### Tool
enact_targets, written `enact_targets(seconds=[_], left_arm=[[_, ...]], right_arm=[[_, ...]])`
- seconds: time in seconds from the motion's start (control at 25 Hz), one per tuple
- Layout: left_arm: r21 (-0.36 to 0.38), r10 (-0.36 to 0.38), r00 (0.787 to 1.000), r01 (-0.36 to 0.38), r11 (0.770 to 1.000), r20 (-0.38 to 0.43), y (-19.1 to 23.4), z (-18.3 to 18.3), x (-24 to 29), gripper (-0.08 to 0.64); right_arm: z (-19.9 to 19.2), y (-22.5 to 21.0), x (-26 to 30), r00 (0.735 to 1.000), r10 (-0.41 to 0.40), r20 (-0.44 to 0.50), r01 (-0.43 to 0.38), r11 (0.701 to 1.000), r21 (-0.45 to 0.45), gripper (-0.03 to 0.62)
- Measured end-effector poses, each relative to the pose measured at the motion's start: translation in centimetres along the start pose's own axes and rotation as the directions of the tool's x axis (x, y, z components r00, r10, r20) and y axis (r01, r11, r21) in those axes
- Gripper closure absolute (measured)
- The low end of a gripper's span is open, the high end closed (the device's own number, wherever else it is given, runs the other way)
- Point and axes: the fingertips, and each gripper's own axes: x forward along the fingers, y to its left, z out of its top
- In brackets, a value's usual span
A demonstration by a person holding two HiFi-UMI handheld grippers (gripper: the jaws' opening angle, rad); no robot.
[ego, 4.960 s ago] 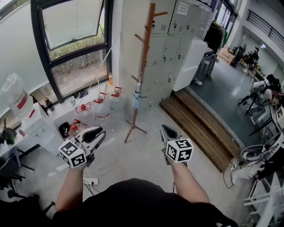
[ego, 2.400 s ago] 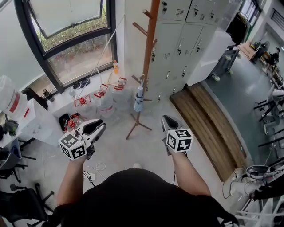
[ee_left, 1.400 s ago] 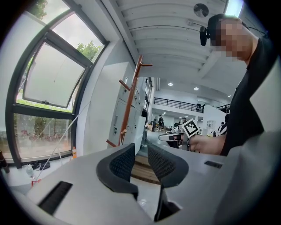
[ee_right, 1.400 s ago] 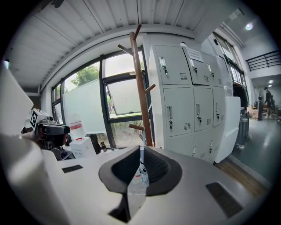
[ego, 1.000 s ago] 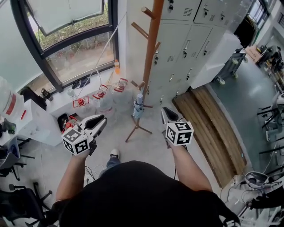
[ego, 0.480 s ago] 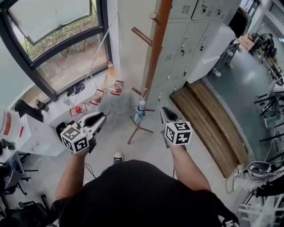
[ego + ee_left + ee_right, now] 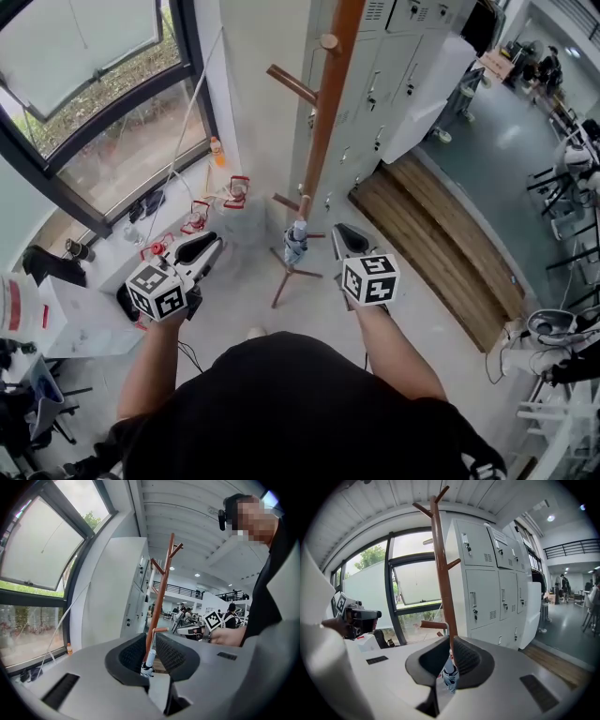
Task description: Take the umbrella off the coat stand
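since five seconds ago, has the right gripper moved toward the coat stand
Yes, toward it: the right gripper is now close to the umbrella on the coat stand.

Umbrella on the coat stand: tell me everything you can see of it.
The umbrella is a compact folding one, closed and rolled: pale blue fabric with a darker print and a whitish upper end. It hangs roughly upright close beside the pole of the brown wooden coat stand, from a low peg, above the stand's feet. How it hooks on is too small to tell. The left gripper and right gripper are short of it, not touching.
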Motion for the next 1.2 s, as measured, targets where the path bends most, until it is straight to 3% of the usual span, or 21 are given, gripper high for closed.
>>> enact_targets(seconds=[0.72,1.2], left_arm=[[0.018,-0.191,0.981,0.191,0.981,-0.039,7.9,1.0,1.9,0.480],[0.003,-0.242,0.969,0.242,0.970,-0.055,10.2,0.4,1.9,0.480]], right_arm=[[-1.4,1.6,4.7,0.983,-0.173,-0.053,0.176,0.984,0.041,0.549],[-2.7,2.9,7.9,0.980,-0.180,-0.082,0.184,0.981,0.056,0.508]])
